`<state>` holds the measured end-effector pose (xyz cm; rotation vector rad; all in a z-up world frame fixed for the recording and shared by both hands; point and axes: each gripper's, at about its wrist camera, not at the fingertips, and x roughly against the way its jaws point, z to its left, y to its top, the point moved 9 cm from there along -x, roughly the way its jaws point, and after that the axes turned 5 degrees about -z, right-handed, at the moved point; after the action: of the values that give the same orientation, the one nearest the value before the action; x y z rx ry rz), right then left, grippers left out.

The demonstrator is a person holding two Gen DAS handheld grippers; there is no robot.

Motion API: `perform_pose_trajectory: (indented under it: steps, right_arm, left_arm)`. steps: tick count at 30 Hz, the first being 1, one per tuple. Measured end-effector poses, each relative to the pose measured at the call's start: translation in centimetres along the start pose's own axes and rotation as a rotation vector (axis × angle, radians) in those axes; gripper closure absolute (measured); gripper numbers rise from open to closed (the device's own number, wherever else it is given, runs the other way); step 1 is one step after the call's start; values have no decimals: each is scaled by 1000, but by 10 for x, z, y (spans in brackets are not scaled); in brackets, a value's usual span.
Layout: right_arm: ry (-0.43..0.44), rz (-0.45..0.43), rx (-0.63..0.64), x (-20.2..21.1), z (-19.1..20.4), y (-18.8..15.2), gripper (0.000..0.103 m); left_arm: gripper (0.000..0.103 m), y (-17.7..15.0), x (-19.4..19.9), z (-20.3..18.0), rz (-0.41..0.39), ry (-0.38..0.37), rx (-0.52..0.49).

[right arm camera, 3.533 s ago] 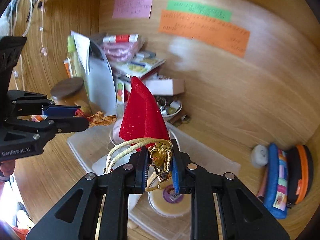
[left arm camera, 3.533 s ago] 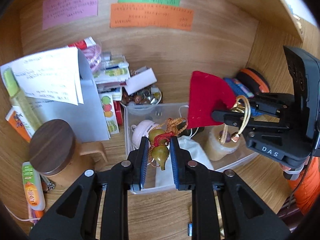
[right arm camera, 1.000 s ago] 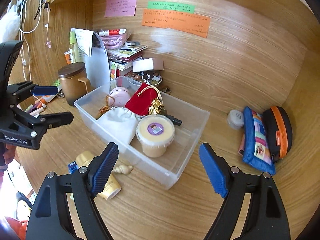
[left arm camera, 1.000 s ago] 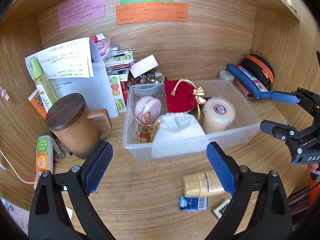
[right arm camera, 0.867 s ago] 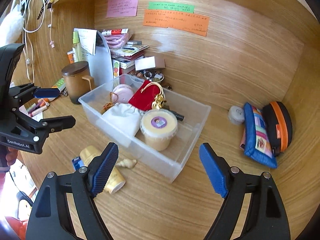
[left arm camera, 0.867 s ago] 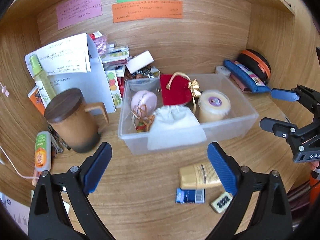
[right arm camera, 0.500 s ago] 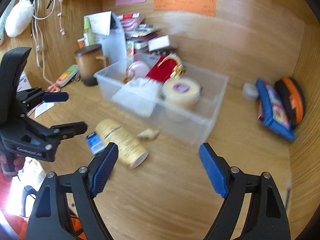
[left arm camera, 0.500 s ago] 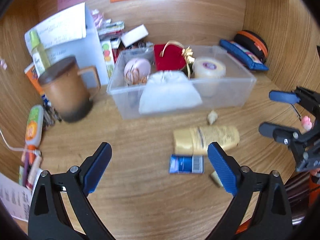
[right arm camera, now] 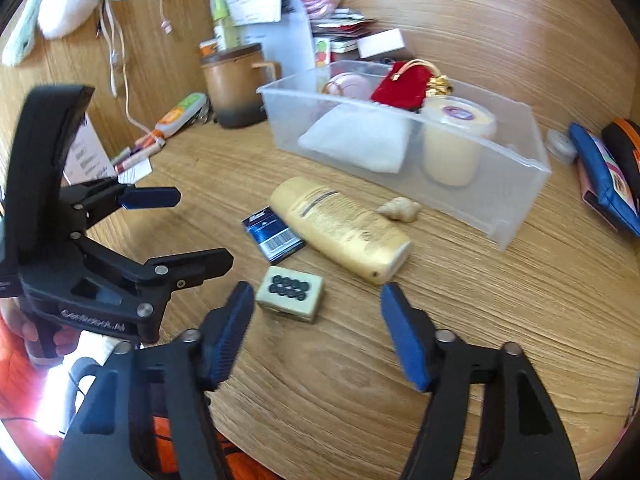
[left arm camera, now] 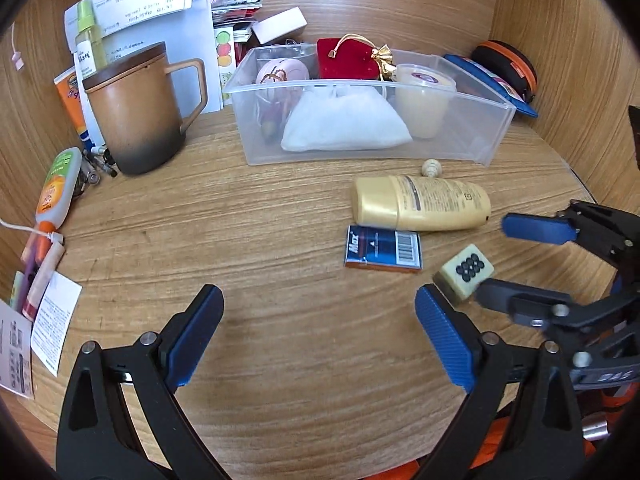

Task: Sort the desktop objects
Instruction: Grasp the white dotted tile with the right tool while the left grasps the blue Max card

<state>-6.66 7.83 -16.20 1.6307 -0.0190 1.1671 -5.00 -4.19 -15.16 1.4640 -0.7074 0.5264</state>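
Your right hand-held gripper (right arm camera: 316, 334) hangs wide open and empty just short of the mahjong tile (right arm camera: 290, 294), which lies flat on the bench (right arm camera: 500, 320) nearer its left finger. Your left hand-held gripper (left arm camera: 318, 332) is equally spread, holding nothing, over bare wood.

Just past the tile lie the blue card pack (right arm camera: 272, 234) and the gold lotion bottle (right arm camera: 340, 228), touching each other, with a small seashell (right arm camera: 398, 209) between the bottle and the clear plastic bin (right arm camera: 516, 200).

The likely trouble: the tile is low and sits off-centre between your fingers, so closing now could push it sideways into the card pack instead of pinching it. The bottle lies on its side and looks free to roll if nudged. Your two tools are near each other here, so a reach across risks a knock.

In the bin sit a white pouch (left arm camera: 344, 122), a cream tub (left arm camera: 424, 98), a red velvet pouch (left arm camera: 346, 58) and a pink round case (left arm camera: 282, 72).

The bench is wood-grain, closed in by matching wooden walls. A lidded brown mug (left arm camera: 138, 108) stands left of the bin, papers and packets behind, zip cases (right arm camera: 604, 172) far right.
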Motion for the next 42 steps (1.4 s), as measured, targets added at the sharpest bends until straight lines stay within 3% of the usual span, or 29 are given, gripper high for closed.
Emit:
perform_pose_trajectory:
  steps: [6, 10, 25, 27, 30, 32, 35, 42]
  right_arm:
    - [7, 27, 8, -15, 8, -3, 52]
    - [-11, 33, 22, -20, 7, -3, 67]
    - [-65, -9, -18, 5, -33, 2, 68]
    - [-70, -18, -27, 9, -40, 3, 68]
    - [-74, -30, -38, 14, -46, 5, 68]
    - [-66, -33, -45, 15, -49, 6, 68]
    - [-59, -37, -52, 15, -51, 8, 68]
    - [-45, -51, -52, 14, -49, 15, 68]
  left_arm:
    - [6, -5, -5, 8, 11, 21, 16]
    - [7, -7, -7, 8, 16, 0, 19]
    - [9, 7, -28, -27, 18, -30, -67]
    - [12, 11, -32, -31, 13, -32, -69]
    - [24, 17, -35, -30, 1, -31, -66]
    - [40, 20, -35, -29, -5, -28, -61]
    - [56, 22, -33, -30, -3, -34, -72]
    - [56, 18, -28, -27, 6, -40, -55]
